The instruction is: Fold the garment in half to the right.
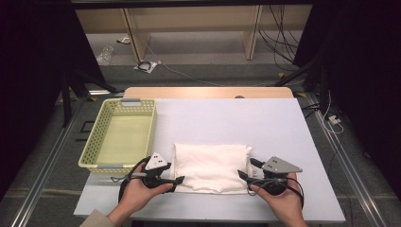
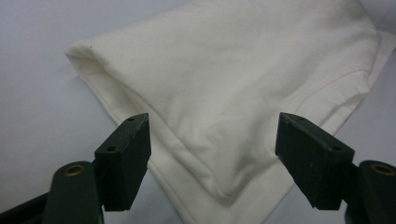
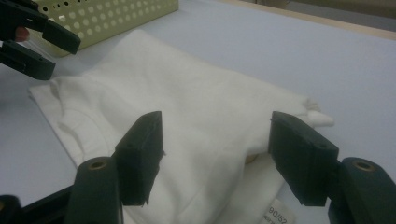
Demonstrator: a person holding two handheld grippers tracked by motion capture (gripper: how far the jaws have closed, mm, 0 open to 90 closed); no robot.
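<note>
Two claws flanked a folded white cotton garment (image 1: 211, 166) that lay flat near the front edge of the white tabletop (image 1: 265, 123), about midway between its left and right edges. The left claw (image 1: 179, 180) sat at the garment's front left corner, its jaws spread wide; in the left gripper view (image 2: 212, 142) a folded corner of the cloth lay between them, and neither pad pressed on it. The right claw (image 1: 243, 176) sat at the front right corner, jaws likewise apart; in the right gripper view (image 3: 215, 140) the cloth lay between the black pads, unpinched, and a small printed label (image 3: 279, 212) showed at the near hem. Each claw was held in a hand, with the left hand (image 1: 139, 189) and the right hand (image 1: 279, 196) coming in over the front edge.

Along the left edge of the tabletop stood a pale yellow-green perforated plastic basket (image 1: 106, 124), its front right corner just beside the left claw and near the garment's left side, though not touching the cloth. Nothing lay on top of the garment. Beyond the far edge ran a light wooden strip (image 1: 208, 92), and cables (image 1: 283, 42) trailed across the grey floor behind it.
</note>
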